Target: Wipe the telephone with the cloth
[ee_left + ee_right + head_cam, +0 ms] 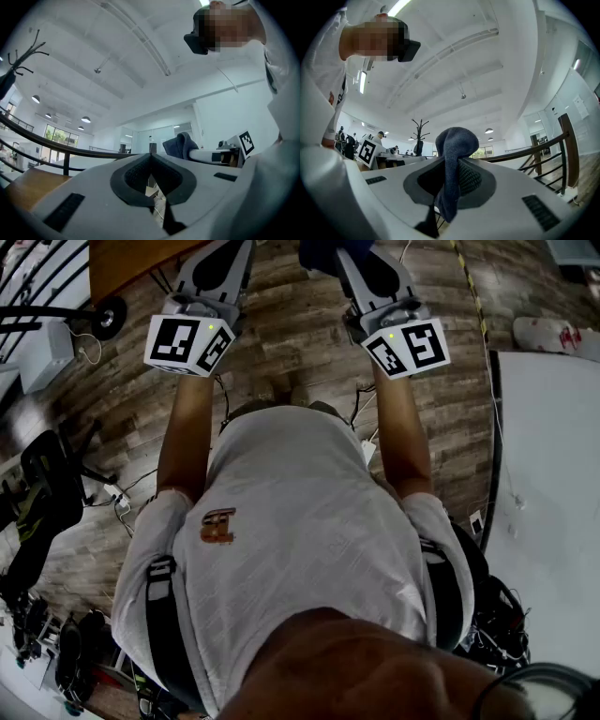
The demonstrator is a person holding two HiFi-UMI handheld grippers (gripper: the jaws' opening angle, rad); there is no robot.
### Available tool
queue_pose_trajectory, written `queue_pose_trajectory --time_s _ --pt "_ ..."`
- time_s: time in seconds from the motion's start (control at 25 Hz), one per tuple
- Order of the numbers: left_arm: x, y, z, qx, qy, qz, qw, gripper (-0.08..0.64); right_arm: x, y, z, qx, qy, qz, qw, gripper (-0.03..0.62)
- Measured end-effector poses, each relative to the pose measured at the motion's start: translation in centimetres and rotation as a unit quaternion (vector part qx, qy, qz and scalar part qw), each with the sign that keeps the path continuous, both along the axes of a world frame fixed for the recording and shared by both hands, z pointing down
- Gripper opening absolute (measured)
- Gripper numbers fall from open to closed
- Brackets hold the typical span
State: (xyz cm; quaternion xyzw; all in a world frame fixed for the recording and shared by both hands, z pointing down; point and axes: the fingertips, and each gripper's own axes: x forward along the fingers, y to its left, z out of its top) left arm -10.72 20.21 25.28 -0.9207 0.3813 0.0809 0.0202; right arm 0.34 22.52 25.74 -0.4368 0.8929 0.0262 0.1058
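- Head view: left gripper and right gripper held forward over brown wood-plank floor. White table at right. No telephone in sight.
- Left gripper view: jaws fully together, nothing between them.
- Right gripper view: jaws clamped on dark blue terry cloth, which droops from them.
- Progress, judged: cloth in hand; telephone in no view; no wiping under way, and whether any is done cannot be told.

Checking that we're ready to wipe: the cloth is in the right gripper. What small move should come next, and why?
Probably tip the right gripper downward to bring the telephone into view. Its jaws are pinched on the cloth, so the grip looks ready. The left gripper is shut and empty. Both gripper views look out across the room and ceiling, and no telephone shows in any view.
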Motion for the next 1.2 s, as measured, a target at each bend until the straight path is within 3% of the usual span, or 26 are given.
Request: queue_pose_trajectory --time_s 0.68,1.2 --pt "-2.4 -4.2 0.2 0.003 0.006 0.015 0.9999 0.018 -2.4 -4.0 -0.4 0.001 -0.001 0.015 1.000 0.072" --pt "-5.6 -8.6 3.3 -0.016 0.002 0.042 0.9990 0.018 -5.0 -7.3 2.0 -0.019 0.024 0.047 0.998 0.072"
